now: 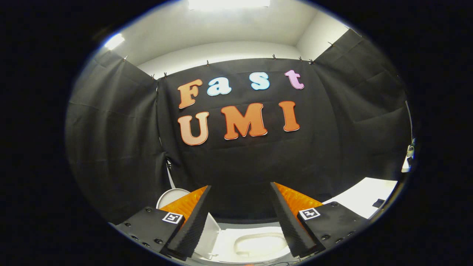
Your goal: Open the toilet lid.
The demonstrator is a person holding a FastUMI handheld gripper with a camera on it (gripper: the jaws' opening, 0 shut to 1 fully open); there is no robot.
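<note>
A white toilet sits low beneath the fingers. Its seat ring and bright bowl (260,244) show between them. The white lid (173,195) stands raised at the left side of the bowl, its rounded top partly hidden behind the left finger (192,218). My gripper (240,184) is open, held above the toilet and pointing at the black cloth wall. Nothing is between the black ribbed pads, and neither finger touches the lid.
The black cloth wall (240,162) hangs close behind the toilet and wraps both sides. A white floor or platform (364,197) lies to the right with a small dark object (377,202) on it. A thin white pipe (170,177) runs down behind the lid.
</note>
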